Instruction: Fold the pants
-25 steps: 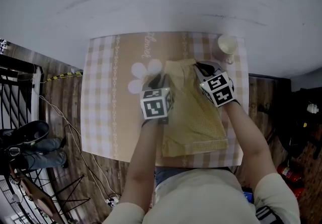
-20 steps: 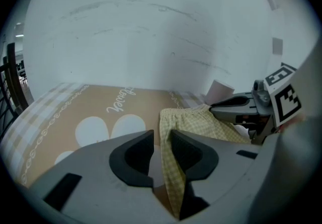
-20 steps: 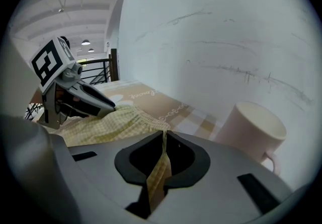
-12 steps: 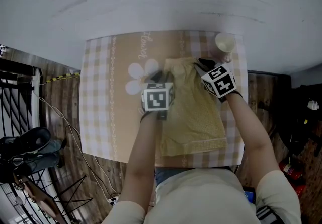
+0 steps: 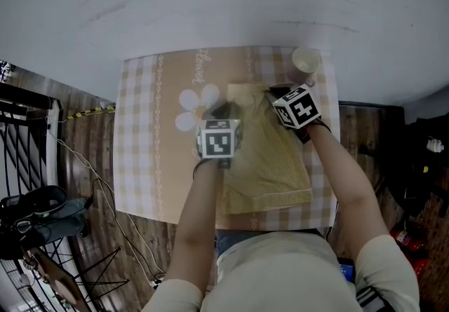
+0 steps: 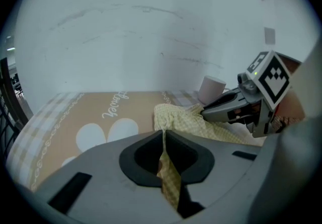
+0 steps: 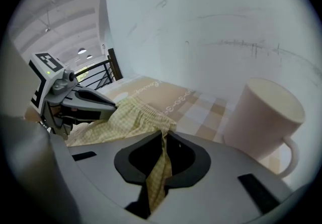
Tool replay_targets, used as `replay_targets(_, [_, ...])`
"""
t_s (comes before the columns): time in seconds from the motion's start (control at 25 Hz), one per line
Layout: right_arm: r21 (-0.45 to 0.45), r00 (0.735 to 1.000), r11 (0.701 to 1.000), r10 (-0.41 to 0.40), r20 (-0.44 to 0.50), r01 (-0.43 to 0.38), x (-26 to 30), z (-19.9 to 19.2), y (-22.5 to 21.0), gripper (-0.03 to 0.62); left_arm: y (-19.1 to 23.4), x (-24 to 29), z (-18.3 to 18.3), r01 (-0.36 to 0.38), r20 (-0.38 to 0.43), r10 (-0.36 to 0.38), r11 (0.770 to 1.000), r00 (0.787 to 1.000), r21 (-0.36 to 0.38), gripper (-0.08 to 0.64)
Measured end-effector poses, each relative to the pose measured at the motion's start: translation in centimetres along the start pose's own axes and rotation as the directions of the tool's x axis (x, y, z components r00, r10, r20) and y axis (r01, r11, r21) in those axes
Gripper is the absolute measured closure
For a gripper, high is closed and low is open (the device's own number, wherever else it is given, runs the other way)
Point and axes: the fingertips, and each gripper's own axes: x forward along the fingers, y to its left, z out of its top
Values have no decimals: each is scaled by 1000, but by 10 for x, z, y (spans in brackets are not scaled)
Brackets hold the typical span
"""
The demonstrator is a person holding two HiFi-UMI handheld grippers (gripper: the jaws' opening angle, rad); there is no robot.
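Observation:
Yellow checked pants (image 5: 270,156) lie lengthwise on the table, waistband toward the far edge. My left gripper (image 5: 223,104) is at the waistband's left corner. Its jaws have just been closing and now pinch a fold of the yellow cloth (image 6: 171,182) at the left gripper (image 6: 164,135). My right gripper (image 5: 271,92) is at the right corner. Its jaws have also just been closing, and the right gripper (image 7: 163,135) is shut on the cloth (image 7: 128,120). Each gripper shows in the other's view, with the waistband stretched between them.
A cream mug (image 5: 305,60) stands at the table's far right corner, close beside my right gripper, and looms large as the mug (image 7: 261,117). The beige checked tablecloth (image 5: 140,128) has a white flower print at left. Beyond the left edge are a black railing, a cable and shoes (image 5: 35,202).
Both grippers have stayed at the pants' far end. The right one has edged slightly toward the far edge, and the waistband looks a little more gathered between them.

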Motion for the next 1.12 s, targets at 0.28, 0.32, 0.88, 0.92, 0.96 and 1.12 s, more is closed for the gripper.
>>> replay_targets(0.28, [-83,990,996,5,141,7,-47,13,33,572,-5,-41,5,5,88,-3,1000,996,-23,546])
replay_targets(0.32, [-91,988,996,7,153,7,-54,13,37,572,-8,-48,3,13,96,-10,1000,995,-25,546])
replay_targets(0.88, [-184,974,983,35,223,7,-135,-38,102,574,-66,-133,-59,72,130,-70,997,989,-6,546])
replay_targets(0.92, [-184,974,983,35,224,7,-139,-44,105,574,-70,-138,-65,72,123,-70,997,990,-7,546])
replay_targets(0.96, [-181,974,984,36,225,5,-143,-49,108,574,-74,-143,-71,72,117,-70,997,991,-9,546])
replay_targets(1.12, [-179,974,984,41,225,0,-158,-69,120,574,-88,-158,-96,69,95,-67,997,993,-19,546])
